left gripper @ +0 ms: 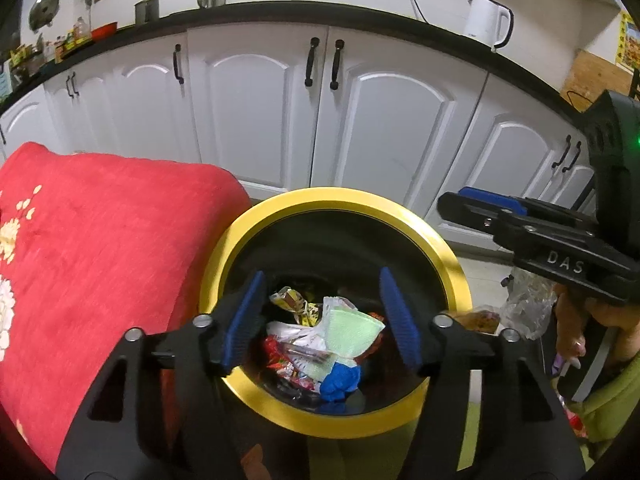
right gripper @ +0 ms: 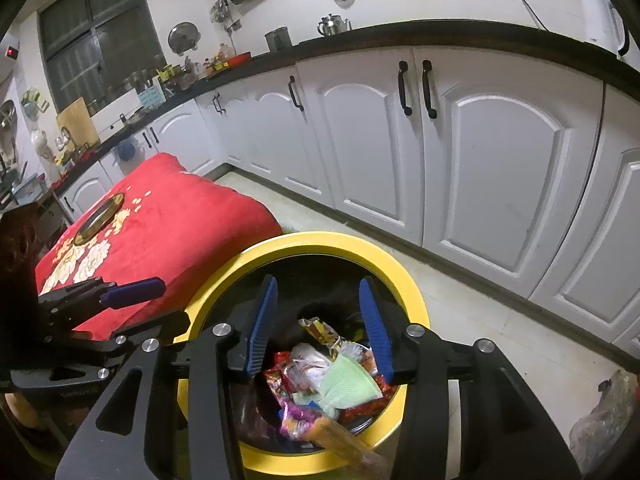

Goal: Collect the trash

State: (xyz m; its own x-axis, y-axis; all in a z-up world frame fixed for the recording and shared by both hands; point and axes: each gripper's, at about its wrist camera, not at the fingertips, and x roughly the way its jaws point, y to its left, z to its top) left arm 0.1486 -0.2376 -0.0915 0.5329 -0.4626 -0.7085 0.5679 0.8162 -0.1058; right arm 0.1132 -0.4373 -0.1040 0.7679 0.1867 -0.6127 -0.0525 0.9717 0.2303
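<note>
Both grippers hang over the open bin, and I find each one empty. Left gripper (left gripper: 322,314) has its blue pads apart, nothing between them, pointing down into the bin mouth. Right gripper (right gripper: 318,324) also stands apart and bare, likewise aimed into the mouth.

Largest item: the red floral blanket (left gripper: 100,248), bulging just beside the bin on its left. Risk noted: as I draw my left gripper back, a finger could snag the cloth and drag it over the rim.

Next, the yellow-rimmed bin (left gripper: 452,280), standing on the tiled floor before the white cabinets (left gripper: 392,120). It is well filled; the trash heap (left gripper: 316,344) of wrappers, a green cloth piece and a blue scrap sits high inside. A knock on the rim could tip the bin or bounce light wrappers out.

Smaller: an orange stick-like wrapper (right gripper: 344,444) leans up toward the near rim and may slide over the edge.

Smallest: a crumpled clear plastic bag (right gripper: 600,420) lies on the floor right of the bin, uncollected. I judge it could be overlooked or pushed away.
</note>
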